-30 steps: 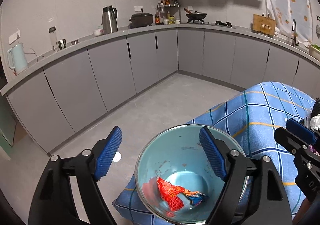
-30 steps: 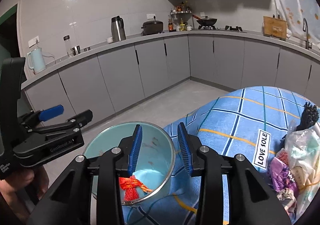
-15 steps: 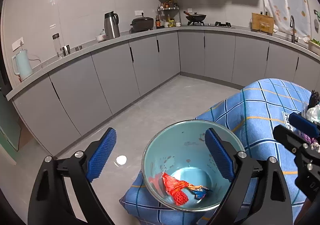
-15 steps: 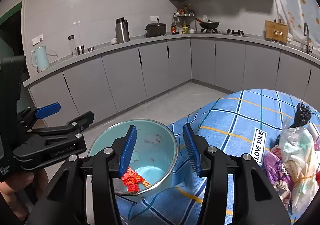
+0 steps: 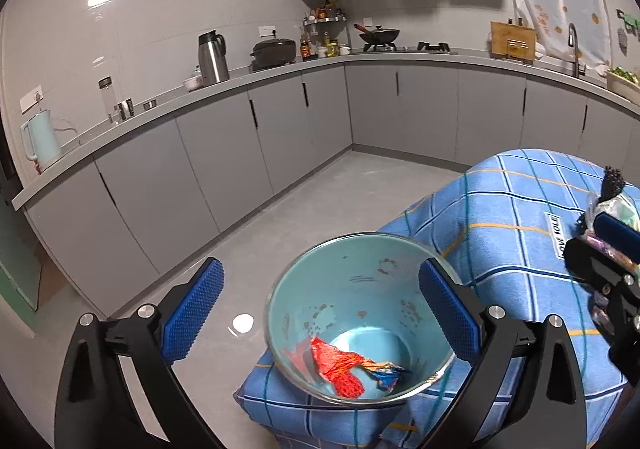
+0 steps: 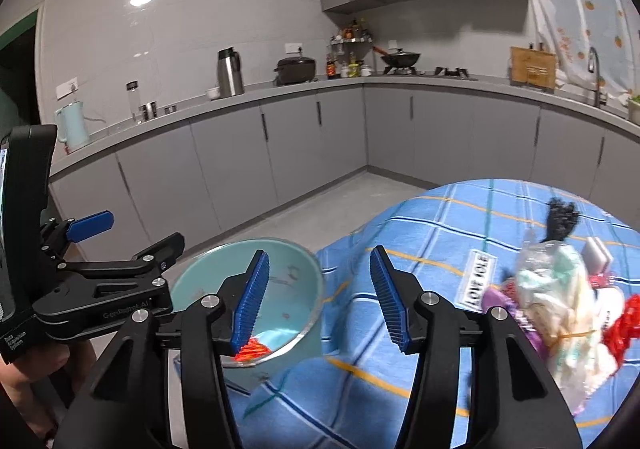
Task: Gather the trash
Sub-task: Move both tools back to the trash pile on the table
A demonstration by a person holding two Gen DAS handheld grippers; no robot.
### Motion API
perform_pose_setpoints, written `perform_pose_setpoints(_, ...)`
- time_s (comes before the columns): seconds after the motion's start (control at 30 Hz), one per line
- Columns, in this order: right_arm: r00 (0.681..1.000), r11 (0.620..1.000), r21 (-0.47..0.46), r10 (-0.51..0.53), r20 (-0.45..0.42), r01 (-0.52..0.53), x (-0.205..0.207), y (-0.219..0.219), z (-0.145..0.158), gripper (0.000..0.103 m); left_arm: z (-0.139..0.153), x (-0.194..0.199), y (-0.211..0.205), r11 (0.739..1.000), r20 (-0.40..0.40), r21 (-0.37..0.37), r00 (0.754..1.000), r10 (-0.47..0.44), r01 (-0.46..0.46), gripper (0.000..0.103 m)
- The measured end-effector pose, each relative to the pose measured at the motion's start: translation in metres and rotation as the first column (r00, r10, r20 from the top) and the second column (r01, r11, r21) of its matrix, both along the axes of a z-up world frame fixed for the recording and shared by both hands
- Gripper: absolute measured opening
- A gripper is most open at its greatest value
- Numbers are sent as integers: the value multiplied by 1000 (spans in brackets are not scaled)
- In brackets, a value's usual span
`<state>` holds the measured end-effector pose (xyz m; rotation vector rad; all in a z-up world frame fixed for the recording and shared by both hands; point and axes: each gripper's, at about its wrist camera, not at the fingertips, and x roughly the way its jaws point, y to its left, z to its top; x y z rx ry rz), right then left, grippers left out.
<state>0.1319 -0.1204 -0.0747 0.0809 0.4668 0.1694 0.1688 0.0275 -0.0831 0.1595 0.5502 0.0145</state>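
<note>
A pale blue metal bin (image 5: 360, 313) stands at the left corner of the blue checked tablecloth (image 5: 512, 233). Red net trash and a small wrapper (image 5: 344, 365) lie in its bottom. My left gripper (image 5: 320, 313) is open and empty, its pads either side of the bin, above it. My right gripper (image 6: 320, 297) is open and empty, over the cloth beside the bin (image 6: 280, 281). A heap of trash (image 6: 560, 301) with clear plastic bags, purple wrappers and a red piece lies on the cloth at the right.
A white "LOVE SOLE" label (image 6: 478, 281) lies on the cloth. A black brush-like item (image 6: 562, 217) stands behind the heap. Grey kitchen cabinets (image 5: 280, 137) and countertop curve round the back, with grey floor (image 5: 320, 209) between them and the table.
Both grippers have drawn back and up from the bin. The right gripper has opened wider and swung right, so more of the trash heap shows.
</note>
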Motion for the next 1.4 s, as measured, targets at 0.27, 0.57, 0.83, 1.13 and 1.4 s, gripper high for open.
perform_pose_setpoints(0.27,995,995,0,-103,-12,103,-16,-40,-5,55,-8,-5,-39,997,-17,12,997,-73,73,98)
perform_pose_setpoints(0.57,972,972,-17,-235,-6,235,-43,-89,-12,55,-13,-14,-89,984,-28,21,984,-174,174,98)
perform_pose_setpoints(0.83,941,940,-44,-338,-6,338,-79,-127,-21,56,-18,-24,-132,965,-39,15,965,-261,261,98)
perform_pose_setpoints(1.13,891,891,-48,-454,-20,452,-114,-166,-34,57,-32,-39,-193,919,-84,-9,916,-393,394,98)
perform_pose_setpoints(1.4,849,849,-47,-528,-28,526,-130,-190,-43,57,-56,-47,-240,886,-140,1,877,-459,464,97)
